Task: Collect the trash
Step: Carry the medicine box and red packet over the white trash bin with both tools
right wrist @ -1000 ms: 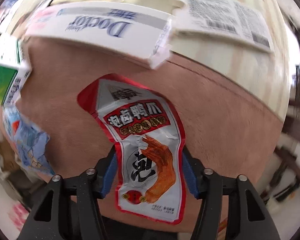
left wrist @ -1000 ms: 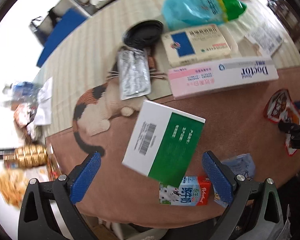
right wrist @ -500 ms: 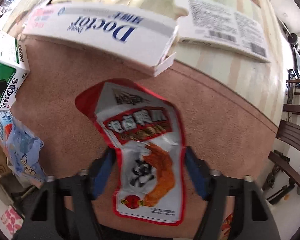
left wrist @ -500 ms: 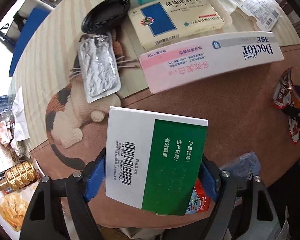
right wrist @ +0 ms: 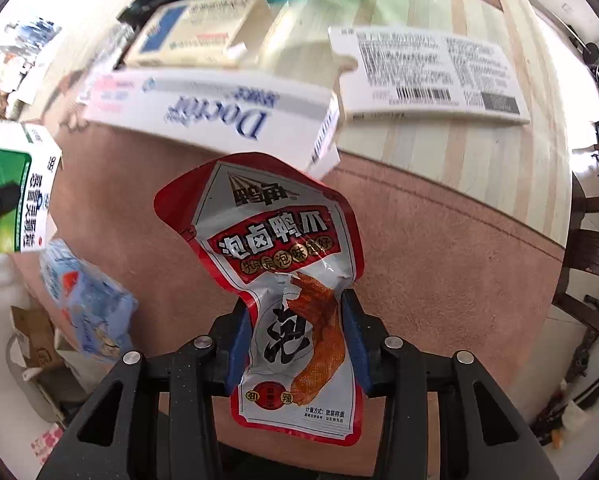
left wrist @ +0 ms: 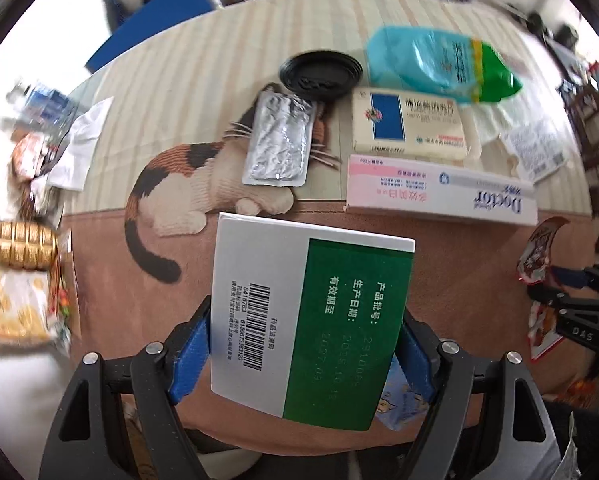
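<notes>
Pick-up step. The left tool (left wrist: pixel 304 354) clamps the green box (left wrist: pixel 311 320) at lower centre; the right tool (right wrist: pixel 295 344) pinches the red wrapper (right wrist: pixel 283 280) at centre. Next: carry both to a bin, none visible.

Showing on the rug (left wrist: pixel 111 240) w/ one cat pic (left wrist: pixel 187 184): 5 boxes, incl. green-white box (left wrist: pixel 311 320), pink-white box (left wrist: pixel 435 194), cream box (left wrist: pixel 409 124), flat white box (right wrist: pixel 431 76), small milk carton (left wrist: pixel 393 404); 1 red snack pouch (right wrist: pixel 283 264); 1 blister pack (left wrist: pixel 279 140); 1 black lid (left wrist: pixel 321 74); 1 blue-green bag (left wrist: pixel 439 64).
</notes>
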`<action>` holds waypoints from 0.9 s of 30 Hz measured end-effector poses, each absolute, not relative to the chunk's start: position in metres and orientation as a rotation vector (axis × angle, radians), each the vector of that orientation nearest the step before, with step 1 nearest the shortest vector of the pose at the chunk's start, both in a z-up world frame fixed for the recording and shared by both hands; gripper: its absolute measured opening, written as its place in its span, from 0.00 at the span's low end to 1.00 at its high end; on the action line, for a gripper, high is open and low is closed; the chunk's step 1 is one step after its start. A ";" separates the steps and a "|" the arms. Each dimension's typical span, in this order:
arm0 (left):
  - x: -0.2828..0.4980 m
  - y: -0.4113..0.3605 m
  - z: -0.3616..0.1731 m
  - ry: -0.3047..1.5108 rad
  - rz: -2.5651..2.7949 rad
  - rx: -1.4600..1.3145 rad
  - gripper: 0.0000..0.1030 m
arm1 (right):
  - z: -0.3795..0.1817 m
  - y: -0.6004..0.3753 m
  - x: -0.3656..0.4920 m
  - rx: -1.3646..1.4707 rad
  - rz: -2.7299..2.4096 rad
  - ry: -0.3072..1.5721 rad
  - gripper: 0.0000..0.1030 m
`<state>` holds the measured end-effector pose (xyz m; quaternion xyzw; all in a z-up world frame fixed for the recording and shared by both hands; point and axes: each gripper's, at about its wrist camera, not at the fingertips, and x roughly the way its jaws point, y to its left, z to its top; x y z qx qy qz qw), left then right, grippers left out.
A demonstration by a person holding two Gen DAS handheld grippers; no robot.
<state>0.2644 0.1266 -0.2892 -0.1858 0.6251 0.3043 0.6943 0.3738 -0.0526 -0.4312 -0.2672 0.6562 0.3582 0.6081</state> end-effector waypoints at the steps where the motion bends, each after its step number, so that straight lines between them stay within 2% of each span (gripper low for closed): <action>1: 0.259 0.123 -0.284 1.370 0.702 -0.441 0.77 | -0.426 -0.053 0.373 -0.602 0.842 1.519 0.43; 6: 0.225 0.108 -0.264 1.275 0.802 -0.566 0.77 | -0.405 -0.046 0.361 -0.521 0.931 1.536 0.42; 13: 0.163 0.074 -0.239 1.169 0.895 -0.675 0.77 | -0.337 -0.028 0.368 -0.477 1.102 1.542 0.42; 18: 0.109 0.035 -0.232 1.118 0.892 -0.704 0.77 | -0.307 -0.044 0.312 -0.449 1.172 1.495 0.42; 23: 0.049 -0.006 -0.250 1.109 0.837 -0.732 0.77 | -0.301 -0.092 0.241 -0.425 1.154 1.479 0.42; 27: 0.007 -0.032 -0.300 1.160 0.815 -0.840 0.77 | -0.328 -0.145 0.191 -0.449 1.098 1.528 0.42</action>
